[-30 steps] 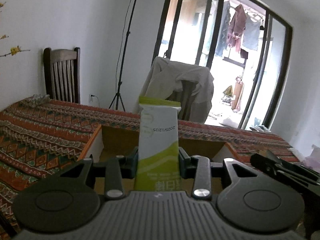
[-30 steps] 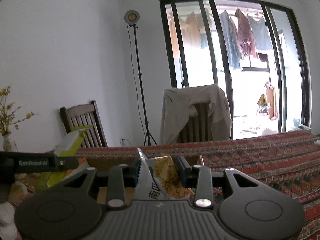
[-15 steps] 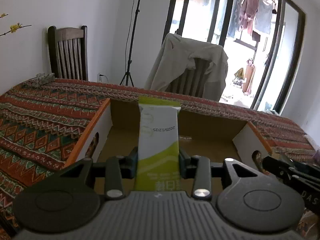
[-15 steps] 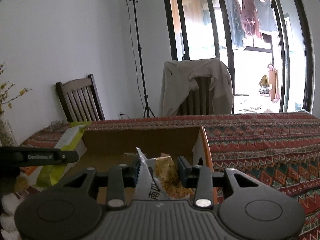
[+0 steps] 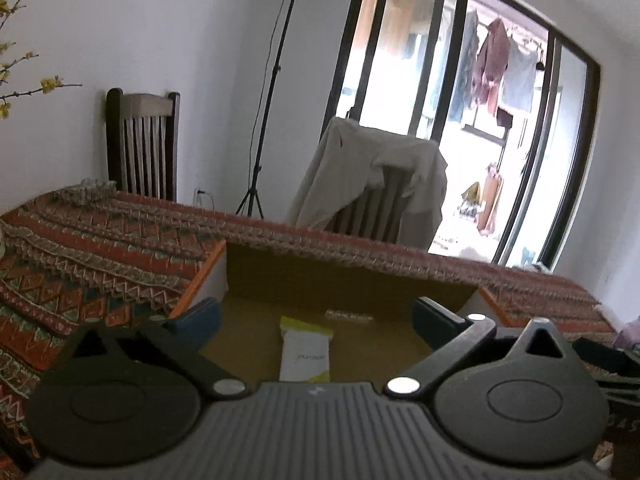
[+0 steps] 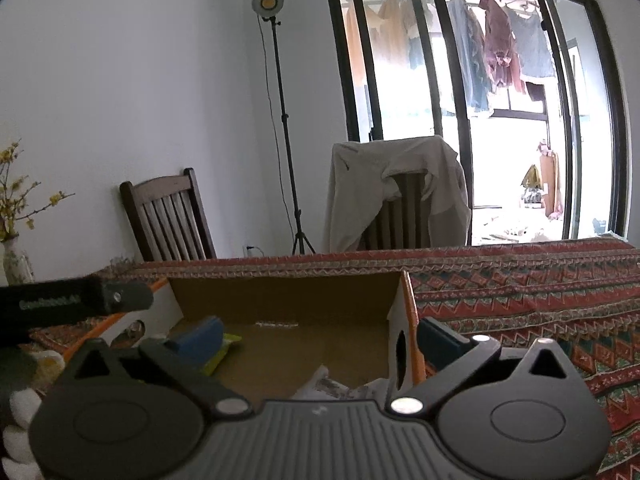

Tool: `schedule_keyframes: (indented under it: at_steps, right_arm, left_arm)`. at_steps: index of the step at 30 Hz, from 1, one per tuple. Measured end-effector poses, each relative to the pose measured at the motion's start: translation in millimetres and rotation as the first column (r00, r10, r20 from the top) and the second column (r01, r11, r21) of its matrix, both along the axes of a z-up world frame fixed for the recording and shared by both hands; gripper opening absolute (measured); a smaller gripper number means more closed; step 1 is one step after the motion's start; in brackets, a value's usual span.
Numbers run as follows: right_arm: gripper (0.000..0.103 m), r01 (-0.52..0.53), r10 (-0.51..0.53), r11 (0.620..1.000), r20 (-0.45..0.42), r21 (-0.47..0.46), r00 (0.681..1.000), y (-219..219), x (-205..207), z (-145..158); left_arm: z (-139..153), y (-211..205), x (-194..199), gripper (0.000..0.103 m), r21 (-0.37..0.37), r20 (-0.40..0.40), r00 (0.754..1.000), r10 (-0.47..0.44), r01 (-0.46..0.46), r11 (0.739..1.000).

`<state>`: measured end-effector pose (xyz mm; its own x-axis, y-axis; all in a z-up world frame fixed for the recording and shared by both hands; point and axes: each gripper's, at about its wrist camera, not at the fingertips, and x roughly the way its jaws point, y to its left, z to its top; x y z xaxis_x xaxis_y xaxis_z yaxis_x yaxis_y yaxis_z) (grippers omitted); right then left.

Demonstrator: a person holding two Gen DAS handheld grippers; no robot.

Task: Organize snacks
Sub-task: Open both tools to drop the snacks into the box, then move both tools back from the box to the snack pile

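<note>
Lying flat on the floor of the cardboard box (image 5: 352, 280), the white-and-lime snack packet (image 5: 305, 354) sits between the opening jaws of the left gripper (image 5: 316, 314), untouched, its long axis running away from them, green end farthest. The right gripper (image 6: 320, 334) opens above a crinkled packet (image 6: 332, 386).

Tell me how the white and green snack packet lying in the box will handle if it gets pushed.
The white and green snack packet lies flat on the cardboard box floor, so it should slide, not roll or tip. It looks thin and soft-sided, so probably light and bendy.
</note>
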<state>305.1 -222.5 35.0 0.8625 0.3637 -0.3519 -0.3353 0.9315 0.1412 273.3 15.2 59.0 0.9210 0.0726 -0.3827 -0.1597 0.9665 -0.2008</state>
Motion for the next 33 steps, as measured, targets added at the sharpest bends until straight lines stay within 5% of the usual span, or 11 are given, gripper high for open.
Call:
schedule_keyframes:
  at_steps: [16, 33]
  right_arm:
    - [0.103, 0.003, -0.002, 1.000, 0.046, -0.021, 0.999, -2.5, -25.9, 34.6]
    - [0.103, -0.009, 0.013, 0.997, 0.048, -0.081, 0.999, -8.2, -113.5, 47.0]
  left_arm:
    - [37.5, -5.9, -38.3, 0.103, -0.018, 0.058, 0.998, 0.029, -0.028, 0.999]
    - [47.5, 6.3, -129.8, 0.103, -0.002, 0.062, 0.997, 0.043, -0.043, 0.999]
